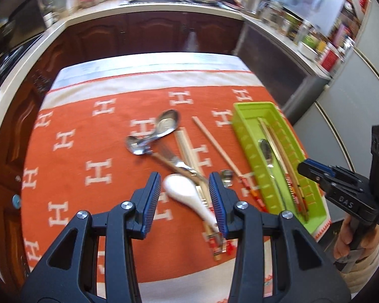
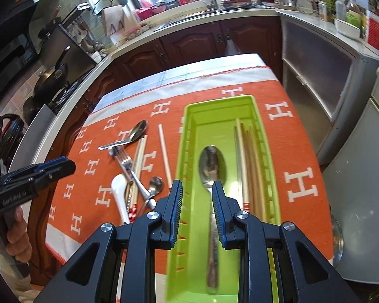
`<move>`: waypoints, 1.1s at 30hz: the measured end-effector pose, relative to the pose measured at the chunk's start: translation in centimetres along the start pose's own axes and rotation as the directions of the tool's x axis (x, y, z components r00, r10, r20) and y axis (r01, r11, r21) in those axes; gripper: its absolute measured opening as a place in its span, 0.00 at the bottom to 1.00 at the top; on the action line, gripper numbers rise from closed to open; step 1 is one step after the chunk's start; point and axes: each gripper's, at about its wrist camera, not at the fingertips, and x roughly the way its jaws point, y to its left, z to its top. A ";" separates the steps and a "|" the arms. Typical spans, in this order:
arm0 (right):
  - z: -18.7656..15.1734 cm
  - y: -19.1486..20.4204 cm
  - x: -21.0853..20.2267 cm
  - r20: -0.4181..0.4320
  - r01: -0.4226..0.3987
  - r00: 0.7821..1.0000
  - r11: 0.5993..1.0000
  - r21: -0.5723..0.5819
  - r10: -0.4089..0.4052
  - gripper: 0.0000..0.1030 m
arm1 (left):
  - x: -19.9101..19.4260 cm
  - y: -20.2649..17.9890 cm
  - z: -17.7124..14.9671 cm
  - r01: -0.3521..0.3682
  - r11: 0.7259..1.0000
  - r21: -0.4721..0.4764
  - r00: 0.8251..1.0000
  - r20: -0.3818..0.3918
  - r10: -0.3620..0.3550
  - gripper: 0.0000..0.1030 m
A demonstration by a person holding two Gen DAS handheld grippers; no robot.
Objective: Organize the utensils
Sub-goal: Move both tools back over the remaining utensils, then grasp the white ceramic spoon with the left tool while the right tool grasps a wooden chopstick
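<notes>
Green tray (image 2: 222, 111) holds a steel spoon (image 2: 212, 166); my left gripper (image 1: 185, 189) and right gripper (image 2: 197, 197) hover spread, empty.

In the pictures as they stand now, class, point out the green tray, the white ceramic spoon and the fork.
green tray (image 2: 189, 131): right wrist view, left wall.
white ceramic spoon (image 1: 179, 185): left wrist view, bowl.
fork (image 2: 123, 157): right wrist view, tines.

spoon (image 2: 212, 169) in tray (image 2: 187, 151) | fork (image 2: 125, 162) left of tray
</notes>
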 end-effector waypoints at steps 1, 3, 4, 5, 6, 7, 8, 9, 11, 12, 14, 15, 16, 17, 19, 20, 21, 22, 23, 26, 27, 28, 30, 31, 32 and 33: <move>0.2 0.4 0.1 -0.004 -0.009 1.000 1.000 -0.008 0.009 0.23 | -0.1 0.7 -0.1 -0.005 1.000 -0.015 1.000 0.000 0.005 0.35; 0.5 1.4 0.5 -0.010 -0.023 1.000 0.999 -0.027 0.023 0.23 | -0.1 2.1 -0.3 -0.014 0.999 -0.047 1.000 -0.004 0.013 0.35; 0.6 2.1 0.7 -0.015 -0.031 0.999 0.999 -0.039 0.030 0.23 | 0.0 2.6 -0.4 -0.012 0.998 -0.061 1.000 -0.007 0.012 0.35; 0.8 2.6 0.8 -0.019 -0.038 0.999 0.998 -0.049 0.037 0.23 | 0.1 3.2 -0.5 -0.006 0.997 -0.076 1.000 -0.012 0.005 0.35; 1.0 3.3 1.2 -0.027 -0.047 0.999 0.997 -0.058 0.046 0.23 | 0.3 3.6 -0.7 0.000 0.996 -0.086 1.000 -0.018 -0.002 0.35; 1.2 3.8 1.5 -0.036 -0.055 0.998 0.996 -0.067 0.053 0.23 | 0.6 3.9 -0.9 0.012 0.995 -0.097 1.000 -0.027 -0.015 0.35; 1.4 4.2 1.8 -0.043 -0.061 0.997 0.996 -0.072 0.058 0.23 | 1.0 4.2 -1.0 0.024 0.994 -0.105 0.999 -0.037 -0.028 0.35; 1.6 4.7 2.3 -0.055 -0.069 0.996 0.995 -0.078 0.064 0.23 | 1.4 4.4 -1.3 0.042 0.993 -0.112 0.998 -0.048 -0.048 0.35; 2.1 5.4 3.3 -0.074 -0.075 0.995 0.994 -0.082 0.069 0.23 | 2.6 4.2 -1.8 0.071 0.990 -0.121 0.994 -0.071 -0.080 0.35; 2.3 5.8 3.8 -0.084 -0.079 0.994 0.993 -0.085 0.072 0.23 | 3.3 4.3 -2.2 0.091 0.987 -0.133 0.991 -0.087 -0.103 0.35; 2.9 6.3 4.8 -0.098 -0.085 0.992 0.992 -0.090 0.076 0.23 | 4.7 4.1 -2.7 0.124 0.980 -0.155 0.983 -0.117 -0.143 0.35; 3.2 6.5 5.4 -0.107 -0.087 0.991 0.992 -0.092 0.077 0.23 | 5.5 4.0 -3.1 0.142 0.975 -0.170 0.978 -0.131 -0.165 0.35; 3.4 6.7 5.9 -0.109 -0.086 0.991 0.992 -0.087 0.077 0.23 | 6.2 3.8 -3.3 0.156 0.971 -0.182 0.973 -0.140 -0.182 0.35; 3.7 6.8 6.5 -0.119 -0.088 0.990 0.992 -0.086 0.077 0.23 | 6.9 3.8 -3.5 0.170 0.966 -0.196 0.968 -0.150 -0.201 0.35; 4.3 6.9 7.6 -0.136 -0.092 0.987 0.993 -0.074 0.082 0.23 | 8.3 3.5 -3.9 0.199 0.953 -0.227 0.957 -0.167 -0.239 0.35; 4.7 6.9 8.3 -0.146 -0.090 0.986 0.993 -0.070 0.079 0.23 | 9.1 3.3 -4.0 0.209 0.948 -0.241 0.950 -0.178 -0.255 0.35; 5.0 6.9 8.9 -0.157 -0.086 0.985 0.994 -0.066 0.075 0.23 | 9.8 3.1 -4.2 0.216 0.943 -0.255 0.946 -0.185 -0.267 0.35; 5.2 6.9 9.5 -0.168 -0.085 0.983 0.994 -0.063 0.074 0.23 | 10.2 3.1 -4.3 0.220 0.939 -0.264 0.943 -0.187 -0.274 0.35; 5.6 7.0 10.2 -0.181 -0.080 0.981 0.995 -0.060 0.068 0.23 | 10.8 3.0 -4.4 0.227 0.933 -0.279 0.940 -0.189 -0.285 0.35; 6.5 7.6 12.4 -0.214 -0.034 0.977 0.995 -0.090 0.014 0.23 | 12.1 3.1 -4.6 0.252 0.911 -0.326 0.928 -0.186 -0.323 0.35; 6.7 7.9 12.9 -0.220 -0.024 0.976 0.995 -0.101 0.001 0.23 | 12.6 3.2 -4.6 0.256 0.904 -0.342 0.925 -0.185 -0.332 0.35; 7.0 8.2 13.7 -0.232 -0.013 0.973 0.993 -0.119 -0.015 0.23 | 13.1 3.2 -4.7 0.260 0.899 -0.354 0.923 -0.183 -0.339 0.35; 7.4 8.9 14.9 -0.249 0.011 0.967 0.990 -0.142 -0.047 0.23 | 13.4 3.1 -4.6 0.270 0.890 -0.367 0.923 -0.165 -0.348 0.35; 7.6 9.2 15.6 -0.259 0.024 0.964 0.987 -0.159 -0.065 0.23 | 13.8 3.0 -4.6 0.271 0.888 -0.370 0.923 -0.160 -0.349 0.35; 7.7 9.6 16.3 -0.270 0.037 0.959 0.984 -0.177 -0.084 0.23 | 13.9 2.9 -4.5 0.273 0.885 -0.376 0.924 -0.154 -0.351 0.35; 7.7 9.7 16.8 -0.276 0.046 0.956 0.982 -0.185 -0.097 0.23 | 14.1 2.9 -4.4 0.275 0.883 -0.380 0.924 -0.150 -0.352 0.35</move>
